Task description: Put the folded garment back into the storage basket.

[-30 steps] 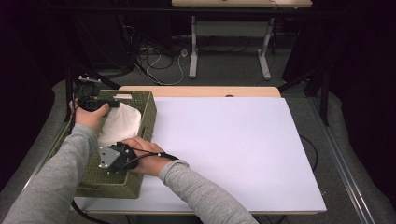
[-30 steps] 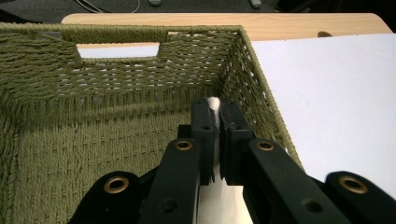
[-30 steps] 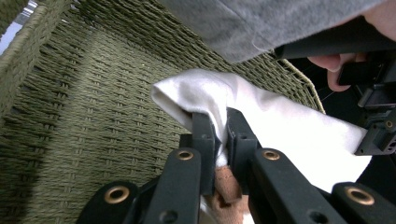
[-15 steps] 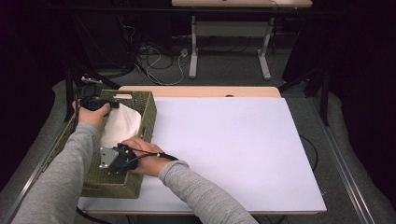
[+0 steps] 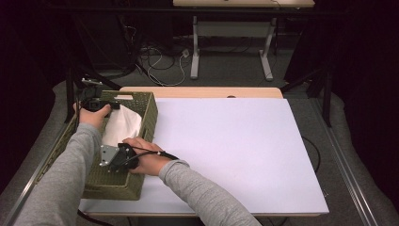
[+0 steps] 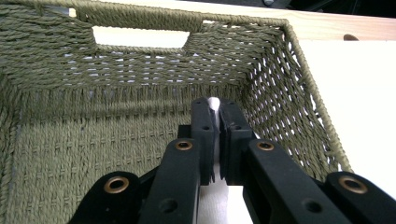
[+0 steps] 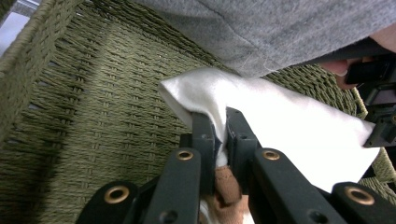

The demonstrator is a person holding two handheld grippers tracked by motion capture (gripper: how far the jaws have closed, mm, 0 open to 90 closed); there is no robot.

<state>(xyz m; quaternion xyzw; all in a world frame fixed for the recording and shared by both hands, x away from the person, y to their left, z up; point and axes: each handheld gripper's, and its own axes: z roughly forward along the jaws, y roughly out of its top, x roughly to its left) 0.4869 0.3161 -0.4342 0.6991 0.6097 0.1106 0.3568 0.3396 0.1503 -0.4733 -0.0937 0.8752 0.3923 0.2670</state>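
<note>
White cloth [image 5: 121, 126] hangs stretched inside the green woven basket [image 5: 149, 113], which sits at the left edge of the white worktop [image 5: 235, 141]. Both grippers hold it. The left gripper [image 5: 96, 104] is at the far end of the basket, and in the left gripper view its jaws are pressed together on a thin edge of the cloth [image 6: 214, 103], just above the basket's floor and near the end wall with the handle slot [image 6: 140, 37]. The right gripper [image 5: 113, 157] is at the near end; in the right gripper view its jaws are clamped on another edge of the cloth [image 7: 280, 126], with a brown patch [image 7: 226, 184] of fabric showing between them lower down. From there the cloth spans across to the left gripper [image 7: 380, 105] at the right of that view, beneath a grey sleeve [image 7: 280, 28]. The person's forearms reach in from the near side, the right one crossing over the basket's right wall.
</note>
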